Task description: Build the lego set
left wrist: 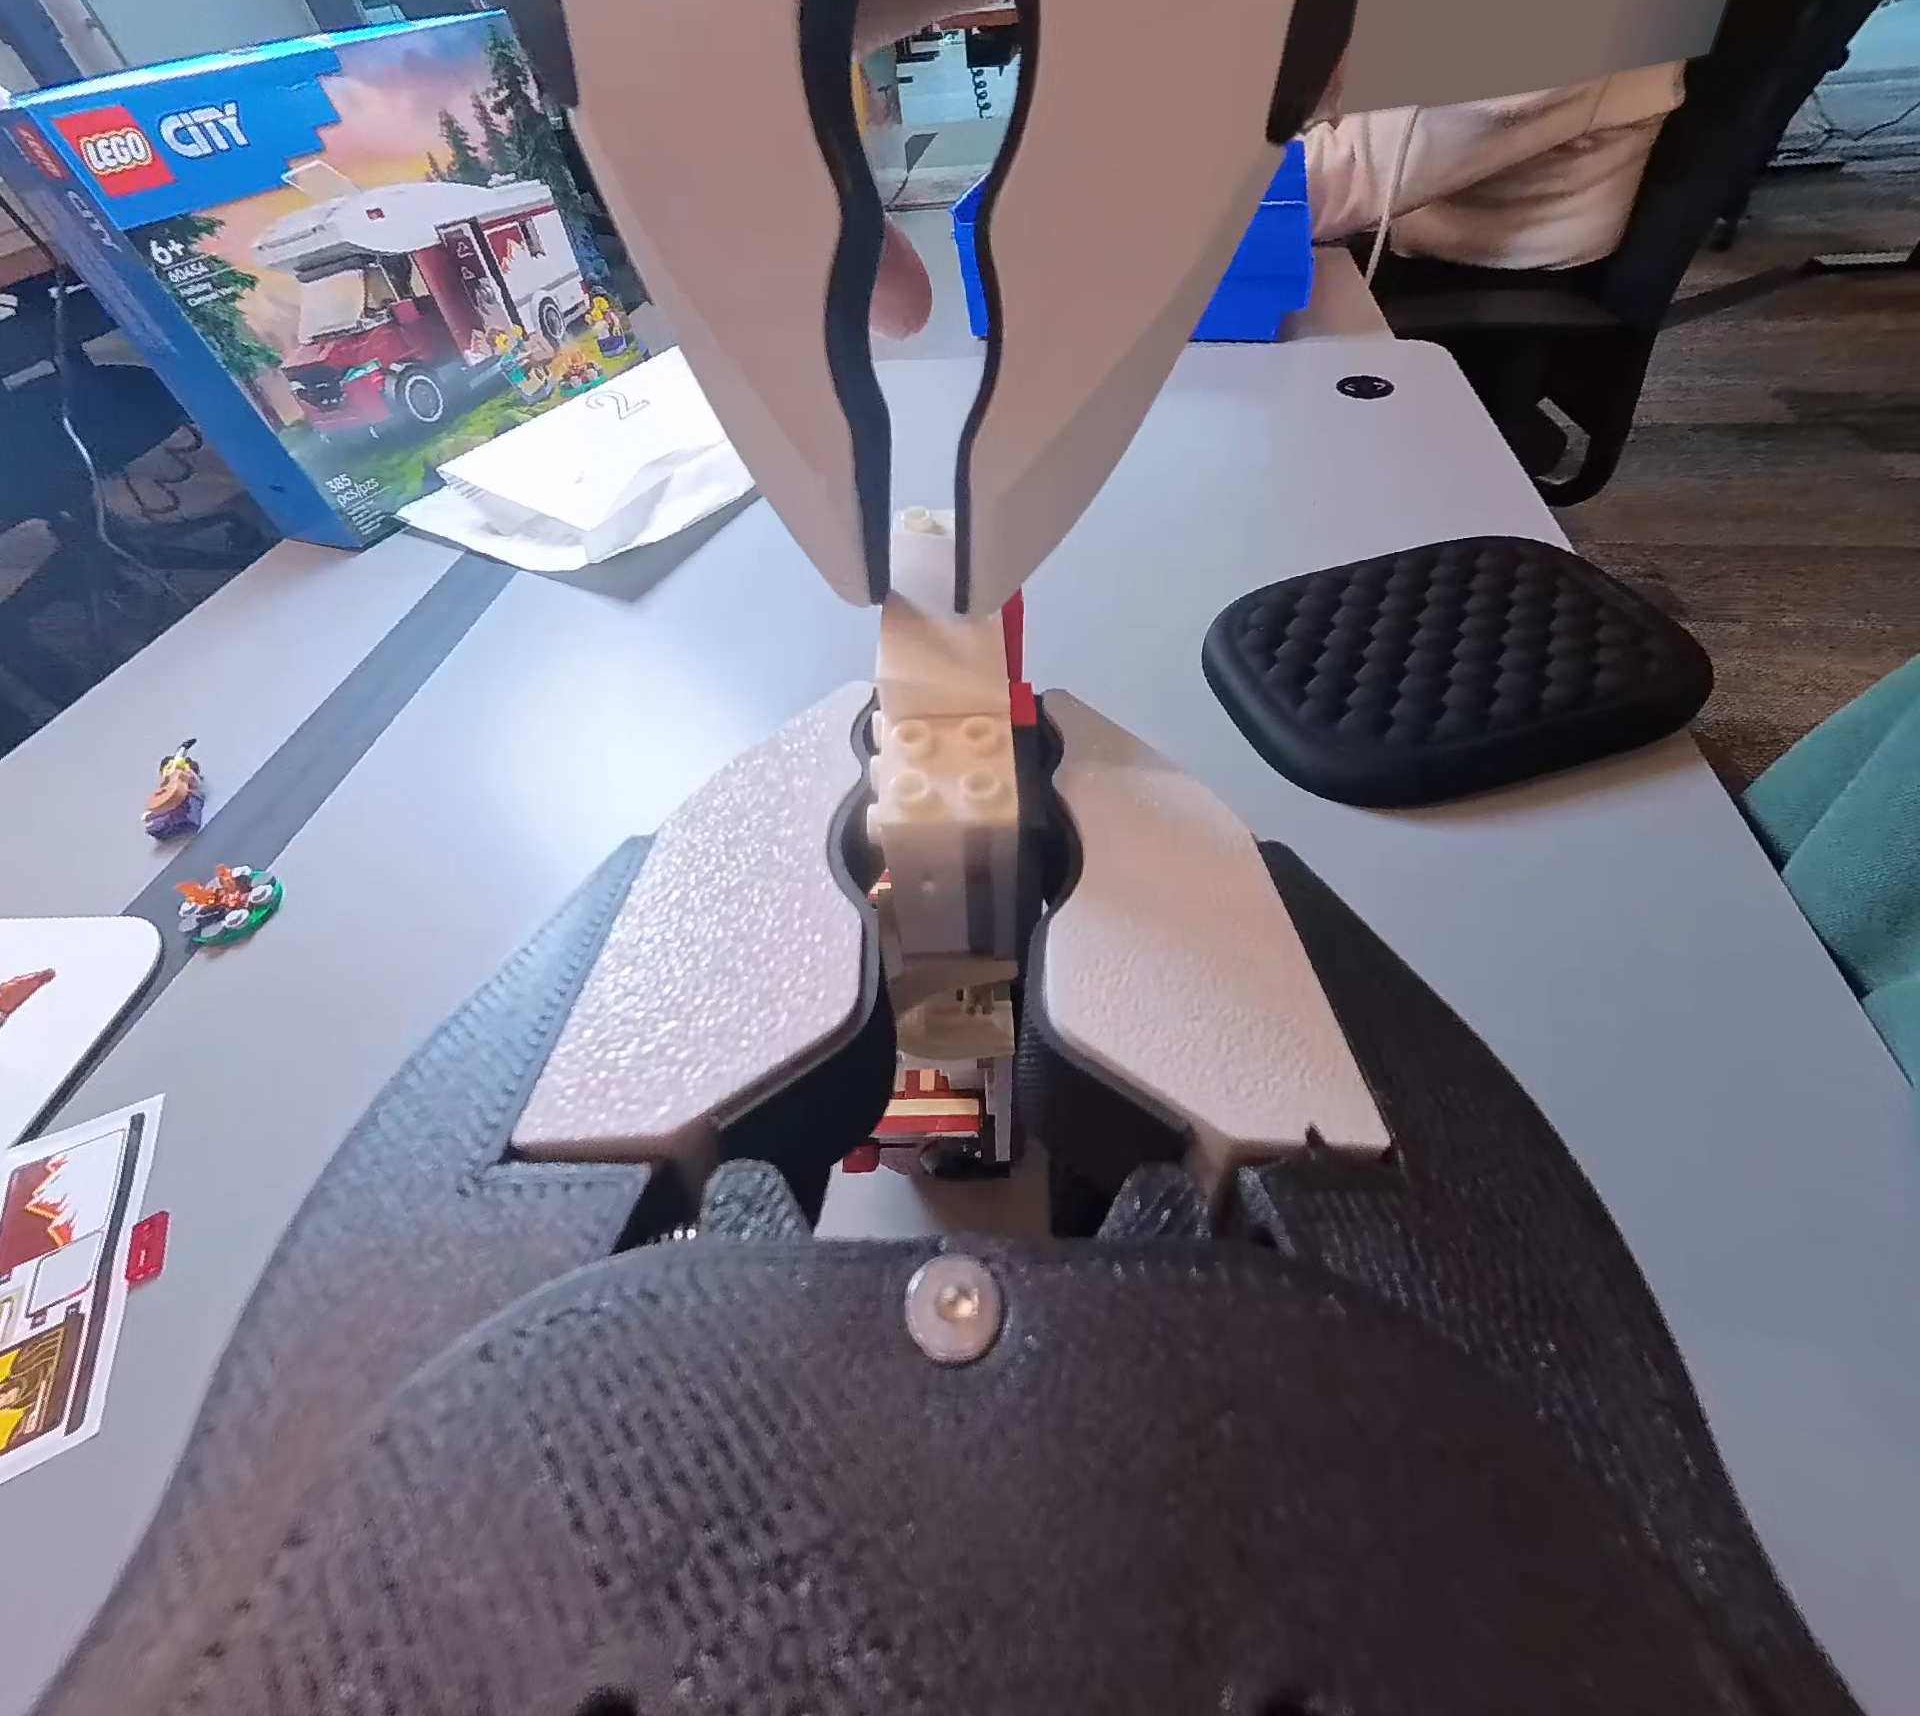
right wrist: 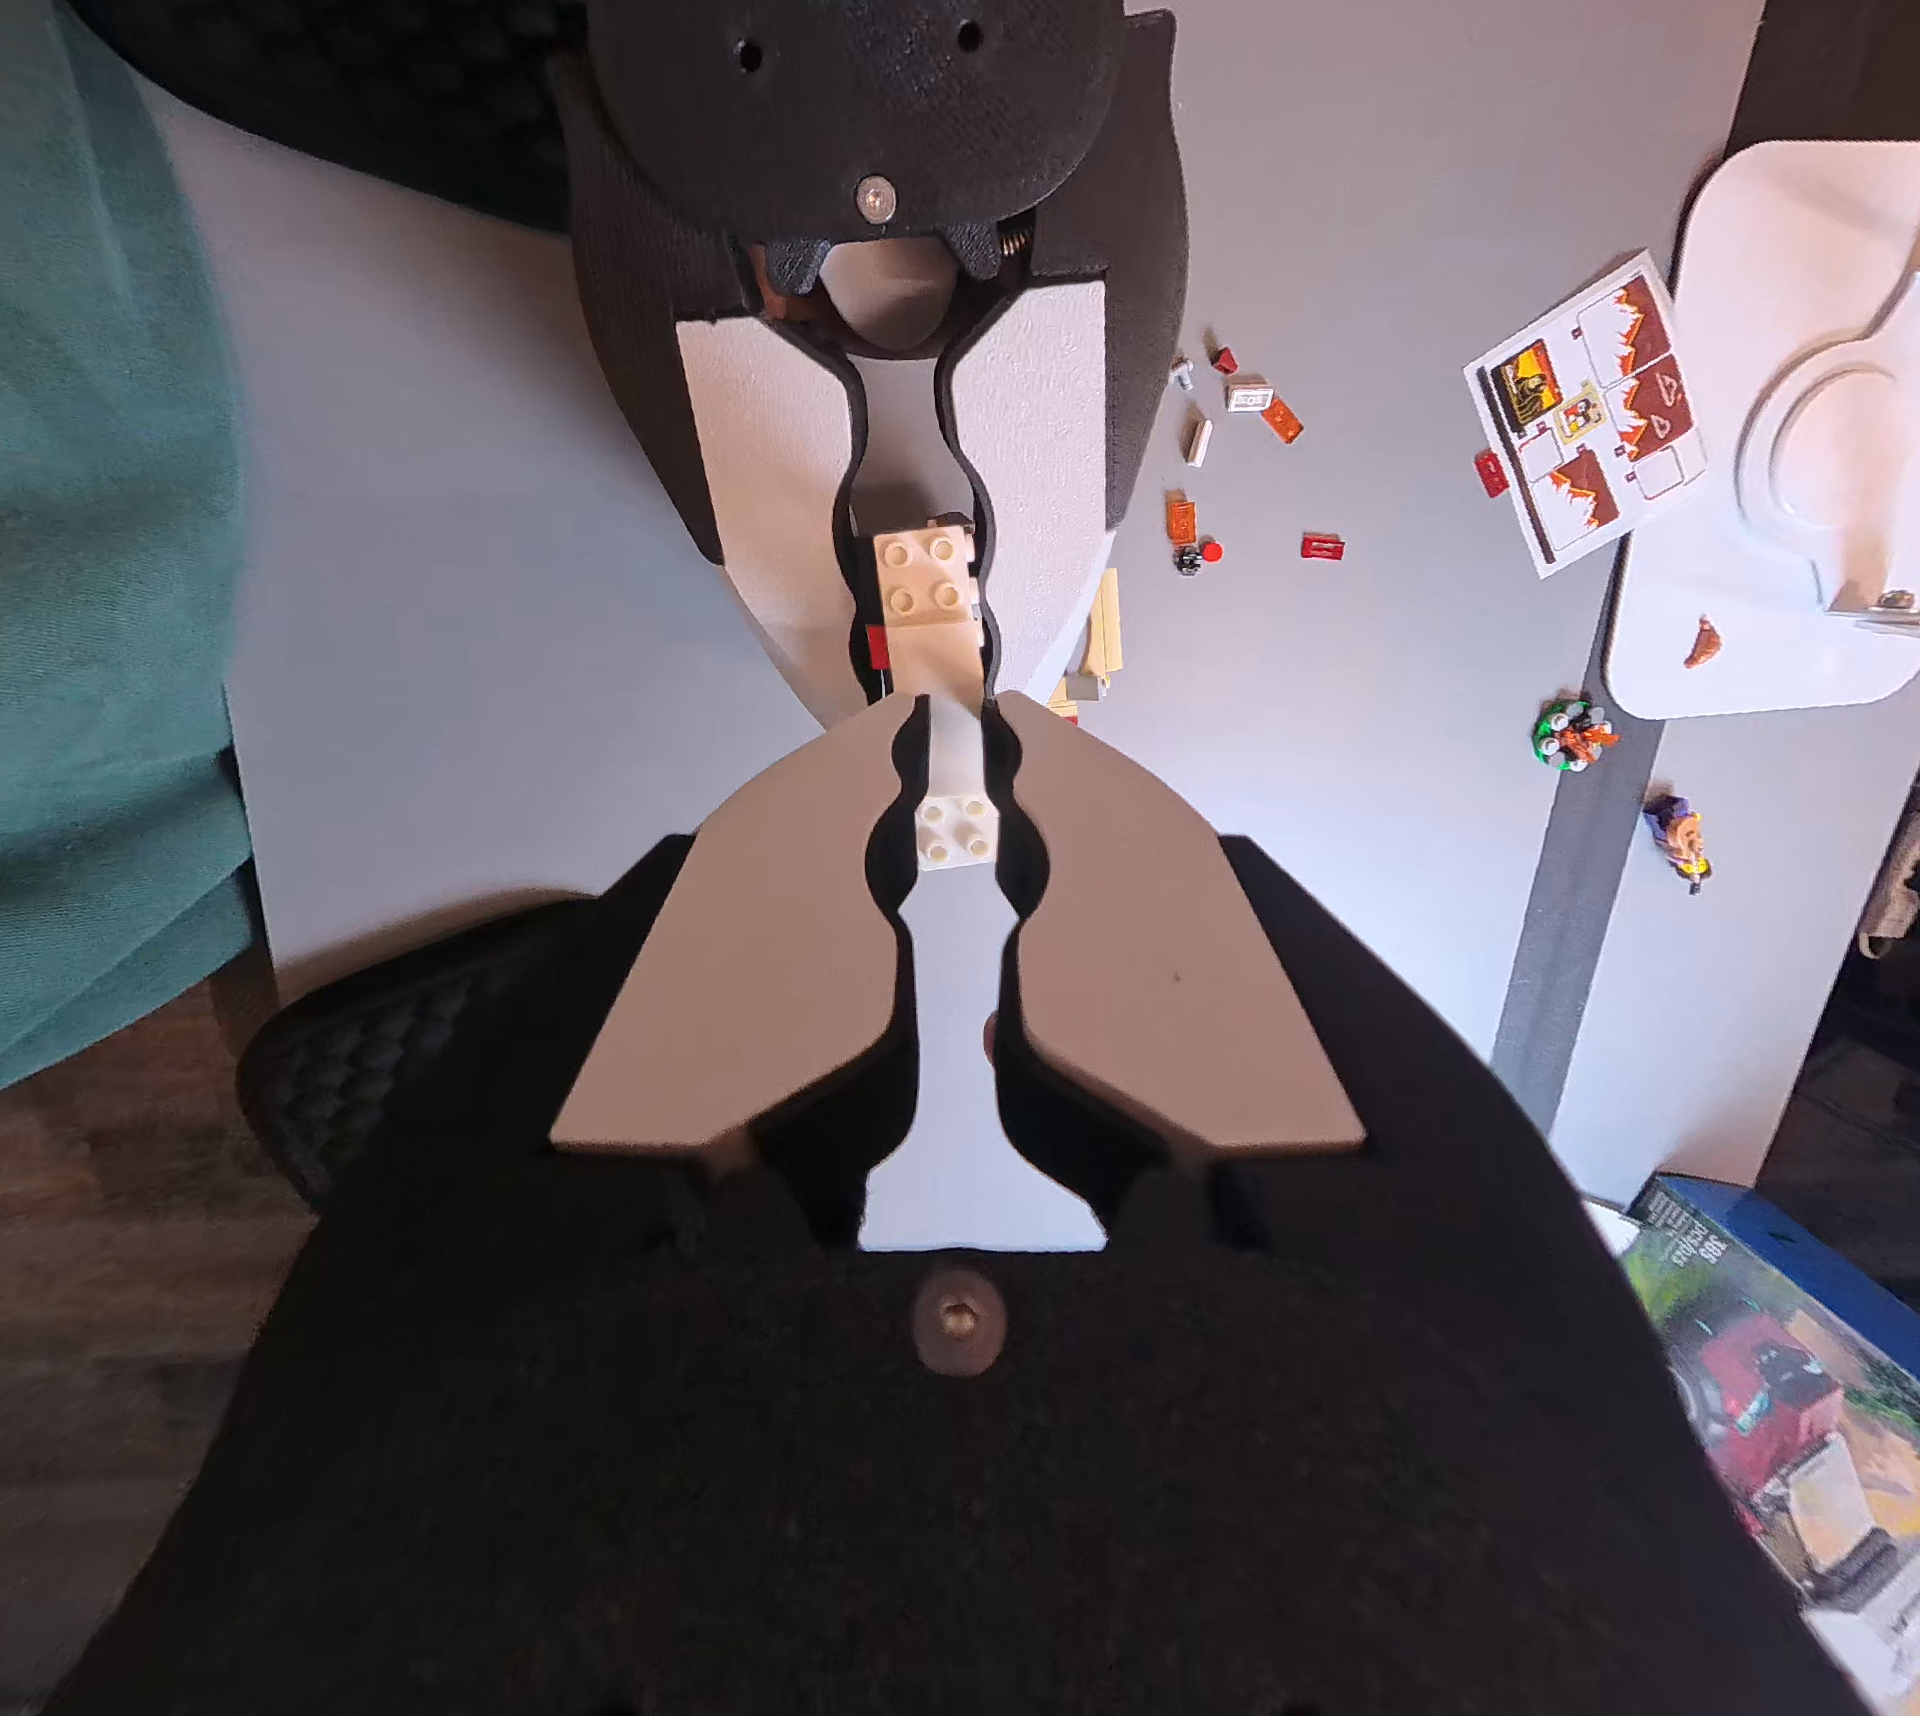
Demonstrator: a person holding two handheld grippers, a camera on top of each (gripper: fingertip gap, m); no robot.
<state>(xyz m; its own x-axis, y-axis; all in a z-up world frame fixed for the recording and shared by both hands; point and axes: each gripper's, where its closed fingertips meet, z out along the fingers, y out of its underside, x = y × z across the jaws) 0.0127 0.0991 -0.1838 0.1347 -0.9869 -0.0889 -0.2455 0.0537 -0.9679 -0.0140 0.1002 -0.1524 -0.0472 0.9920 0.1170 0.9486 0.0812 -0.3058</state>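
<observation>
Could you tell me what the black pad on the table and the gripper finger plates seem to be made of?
The black pad looks like soft rubber or foam with a matte, quilted bump pattern, though I can't tell which. The left gripper has pale finger plates that look like rigid plastic with a fine pebbled grain, probably printed; dark lining along their wavy inner edges may be rubber.
</observation>
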